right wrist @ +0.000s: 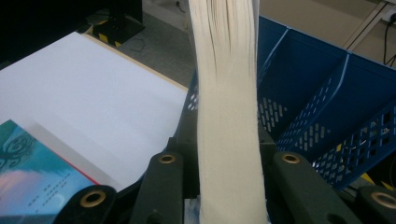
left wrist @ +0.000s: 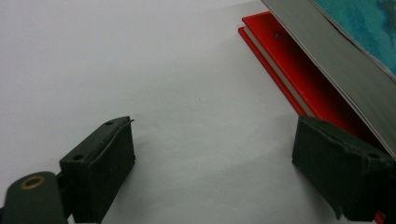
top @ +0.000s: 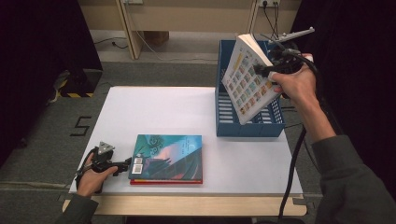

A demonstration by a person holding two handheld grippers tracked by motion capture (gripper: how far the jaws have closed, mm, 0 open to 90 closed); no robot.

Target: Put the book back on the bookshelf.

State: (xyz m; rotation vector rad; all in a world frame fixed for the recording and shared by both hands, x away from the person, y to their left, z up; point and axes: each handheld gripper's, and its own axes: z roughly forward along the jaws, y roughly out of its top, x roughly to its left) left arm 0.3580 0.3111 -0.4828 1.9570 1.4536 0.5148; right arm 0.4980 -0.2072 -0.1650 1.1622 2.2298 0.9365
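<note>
Right tool (top: 270, 70) is clamped tight on the white book (top: 246, 79), jaws pinching the block of pages on both sides, and the book hangs tilted in the air over the blue file rack (top: 224, 84). From the right gripper view the page edges (right wrist: 227, 93) rise straight up between the jaws, with the rack's slots (right wrist: 322, 93) just beyond. My read: this is the carry-and-slot step, the book lifted and being brought to a compartment. Next it wants tipping upright and lining up with one slot between the dividers, then lowering without catching a divider or the front wall.

Left tool (top: 114, 164) rests low on the bench (top: 154, 107), jaws wide apart with nothing between them, just beside the teal book (top: 169, 156). In the left gripper view one jaw sits against the corner of the red book (left wrist: 299, 70) lying under the teal cover. Those two look next in line.

Nothing lies on the bench between stack and rack. The trailing cable (top: 292, 172) hangs near the rack's front corner and could snag.
</note>
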